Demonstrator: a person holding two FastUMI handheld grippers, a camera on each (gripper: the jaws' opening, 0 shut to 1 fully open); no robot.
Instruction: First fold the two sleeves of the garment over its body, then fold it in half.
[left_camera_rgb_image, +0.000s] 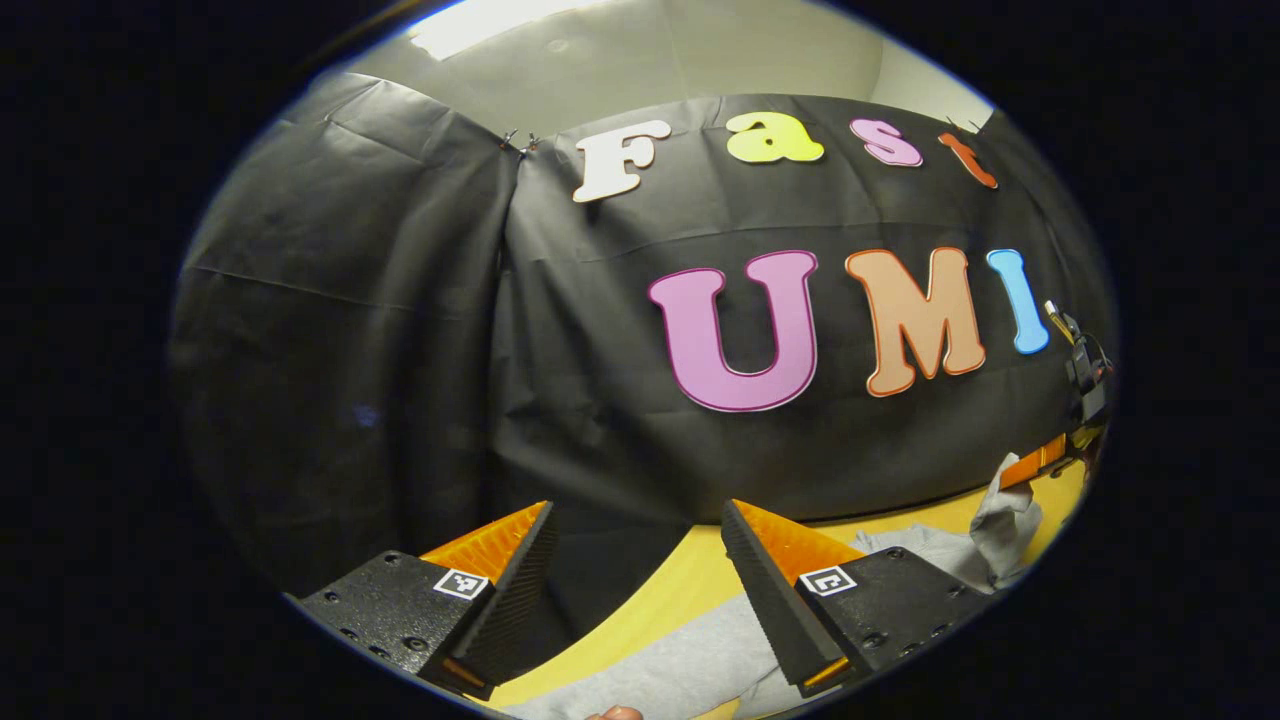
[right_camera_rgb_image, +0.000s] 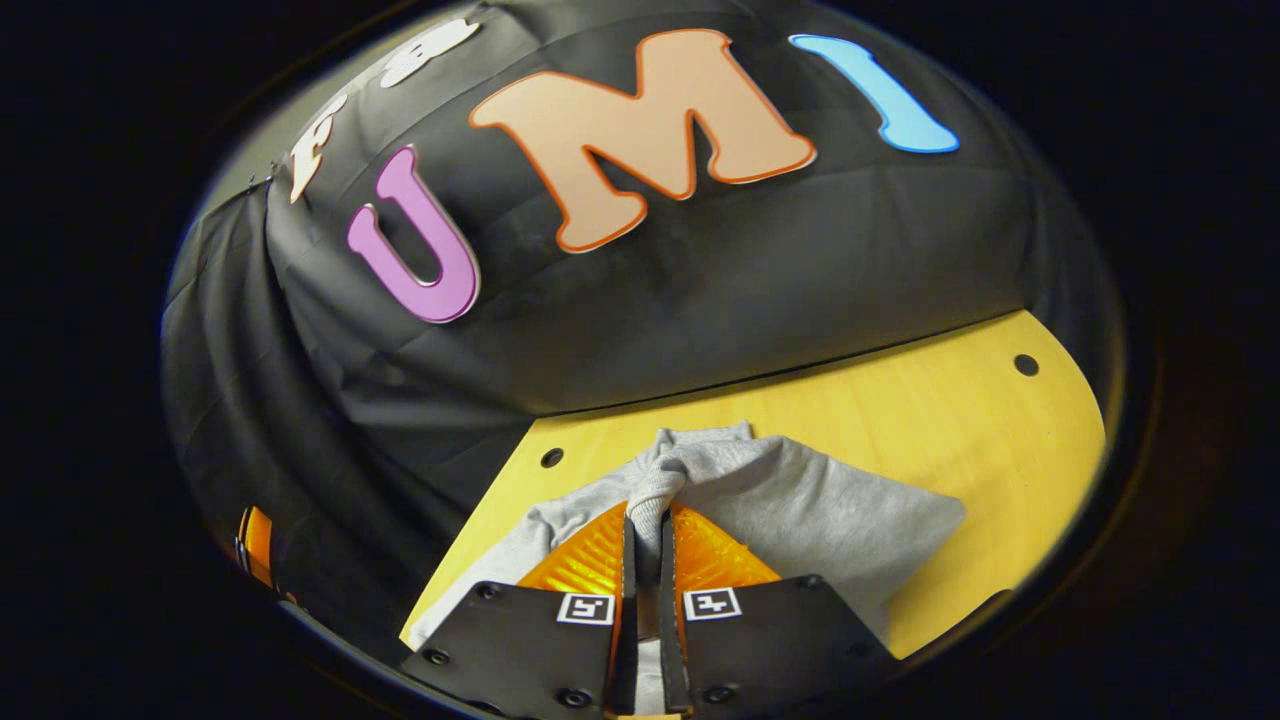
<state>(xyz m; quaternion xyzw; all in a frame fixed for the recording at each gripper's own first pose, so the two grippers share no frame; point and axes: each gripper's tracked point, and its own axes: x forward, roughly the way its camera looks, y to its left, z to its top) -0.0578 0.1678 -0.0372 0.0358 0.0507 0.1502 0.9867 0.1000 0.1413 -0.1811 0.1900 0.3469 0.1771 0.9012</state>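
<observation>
Garment cloth is pinched in the closed right claw, its body spread ahead on the bench; the left claw hangs wide open above the near hem, nothing between its fingers.

bare table right (cloth wall behind)
</observation>
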